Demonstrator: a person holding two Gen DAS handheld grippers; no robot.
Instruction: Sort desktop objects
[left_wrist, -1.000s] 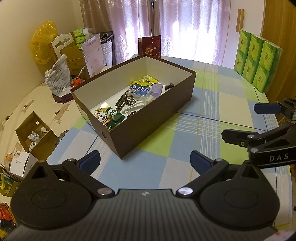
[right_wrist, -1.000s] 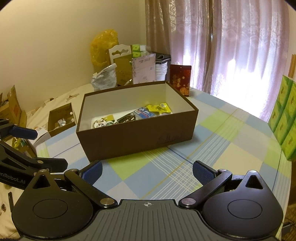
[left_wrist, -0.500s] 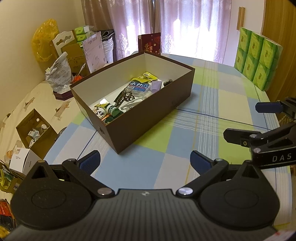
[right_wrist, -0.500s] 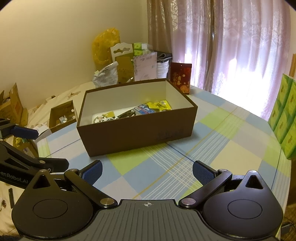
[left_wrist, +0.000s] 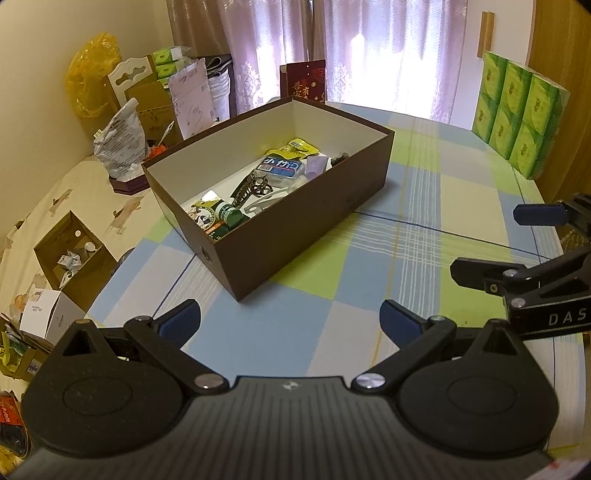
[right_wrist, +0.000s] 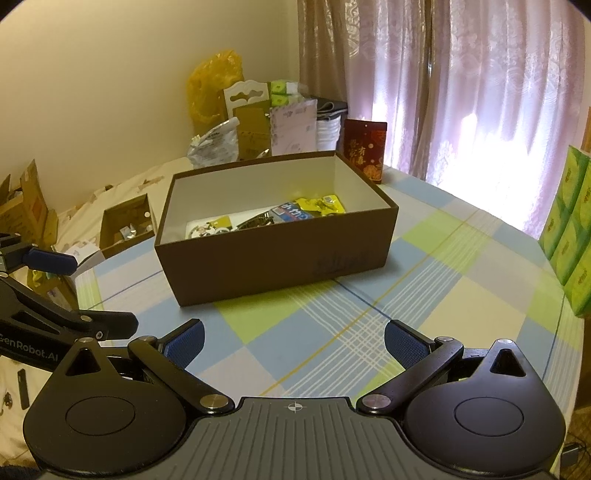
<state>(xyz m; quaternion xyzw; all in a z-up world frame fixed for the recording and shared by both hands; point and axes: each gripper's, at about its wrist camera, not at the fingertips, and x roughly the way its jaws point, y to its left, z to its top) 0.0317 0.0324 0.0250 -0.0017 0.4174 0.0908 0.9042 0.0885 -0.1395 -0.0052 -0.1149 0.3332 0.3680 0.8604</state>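
A brown cardboard box (left_wrist: 295, 236) (right_wrist: 280, 262) stands on the checked tablecloth (left_wrist: 369, 280) (right_wrist: 332, 325). Inside lie several small items: a yellow packet (left_wrist: 295, 147) (right_wrist: 321, 204), a blue packet (left_wrist: 282, 168) (right_wrist: 291, 211), a green bottle (left_wrist: 229, 214), a dark hair clip (left_wrist: 253, 186). My left gripper (left_wrist: 290, 319) hovers open and empty near the table's front edge, short of the box. My right gripper (right_wrist: 293, 341) is likewise open and empty, in front of the box. Each gripper shows at the edge of the other's view.
Green tissue packs (left_wrist: 517, 107) (right_wrist: 569, 236) stand at the table's right side. A red gift bag (left_wrist: 303, 81) (right_wrist: 364, 149) sits behind the box. Bags and cartons (left_wrist: 147, 110) pile up by the wall; an open carton (left_wrist: 70, 251) (right_wrist: 125, 225) sits lower left.
Both grippers have drawn back and risen slightly, so the box appears a little farther off. Both stay open and empty.
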